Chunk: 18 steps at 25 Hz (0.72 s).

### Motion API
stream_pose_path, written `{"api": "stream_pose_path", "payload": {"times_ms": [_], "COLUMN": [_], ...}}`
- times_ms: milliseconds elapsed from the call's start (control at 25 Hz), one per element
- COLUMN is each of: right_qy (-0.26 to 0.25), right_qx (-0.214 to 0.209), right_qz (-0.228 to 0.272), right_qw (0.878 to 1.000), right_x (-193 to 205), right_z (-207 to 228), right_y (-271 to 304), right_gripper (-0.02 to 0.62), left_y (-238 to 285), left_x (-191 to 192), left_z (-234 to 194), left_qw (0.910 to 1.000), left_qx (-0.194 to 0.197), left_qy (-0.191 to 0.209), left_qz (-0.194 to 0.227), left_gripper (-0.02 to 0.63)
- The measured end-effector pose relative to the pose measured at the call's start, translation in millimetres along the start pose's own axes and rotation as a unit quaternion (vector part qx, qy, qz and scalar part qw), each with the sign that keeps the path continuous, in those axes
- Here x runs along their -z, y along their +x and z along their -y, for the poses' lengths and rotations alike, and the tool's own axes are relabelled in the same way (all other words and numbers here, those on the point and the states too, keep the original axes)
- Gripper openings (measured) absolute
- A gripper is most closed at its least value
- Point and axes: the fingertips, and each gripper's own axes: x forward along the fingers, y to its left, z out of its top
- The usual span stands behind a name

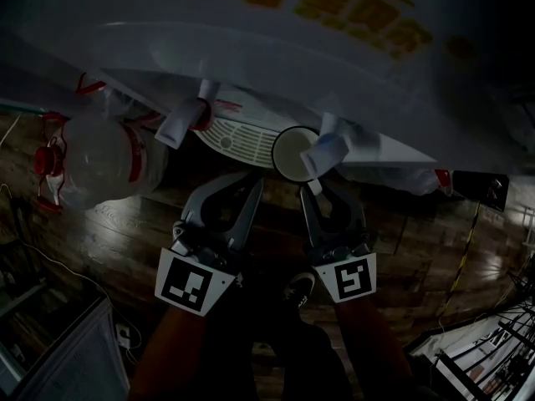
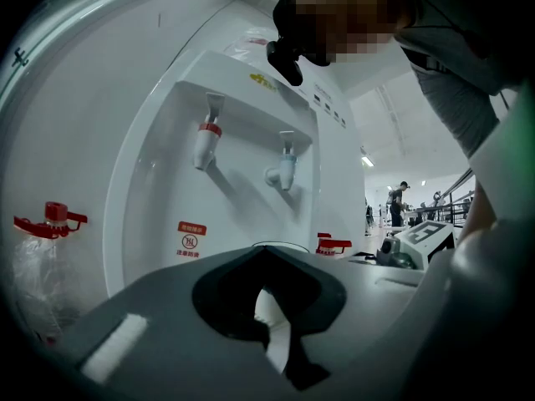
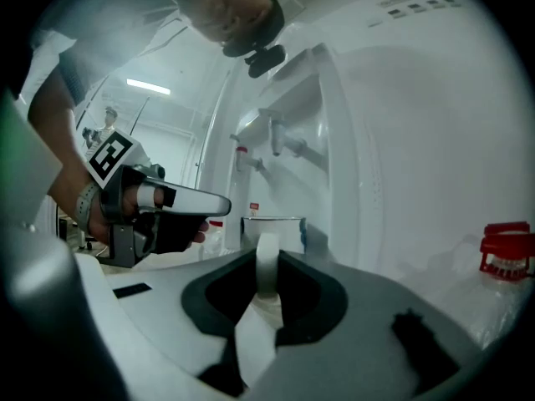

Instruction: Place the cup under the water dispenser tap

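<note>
The white water dispenser [image 1: 251,65] fills the top of the dark picture; a red-banded tap [image 1: 185,119] and a blue tap [image 1: 328,147] jut over its grille [image 1: 242,136]; the cup [image 1: 291,153] is below the blue tap, with the right claw [image 1: 316,187] at its rim; the left claw [image 1: 249,182] is beside it, above the wooden floor [image 1: 125,232]; a clear bottle [image 1: 92,161] with red fittings shows at left.

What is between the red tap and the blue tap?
Just bare white dispenser wall between the red tap and blue tap, seen in the left gripper view.
</note>
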Motion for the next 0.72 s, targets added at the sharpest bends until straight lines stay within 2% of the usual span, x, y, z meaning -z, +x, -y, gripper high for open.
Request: {"api": "stream_pose_path", "payload": {"times_ms": [480, 720], "right_qy": [-0.004, -0.015], "right_qx": [-0.008, -0.021], "right_qz": [-0.005, -0.017], "right_qw": [1.0, 1.0], "right_x": [-0.4, 1.7], "right_z": [-1.8, -8.6], "right_y": [0.6, -1.0], "right_gripper": [0.071, 0.117], "left_y": [-0.2, -3.2], "left_x": [1.4, 3.2], "left_z": [5.9, 8.8], "left_qw": [1.0, 0.9999], "left_qx": [0.001, -0.001], "left_qy": [0.0, -0.007], "left_qz": [-0.006, -0.011], "left_gripper": [0.008, 0.008]}}
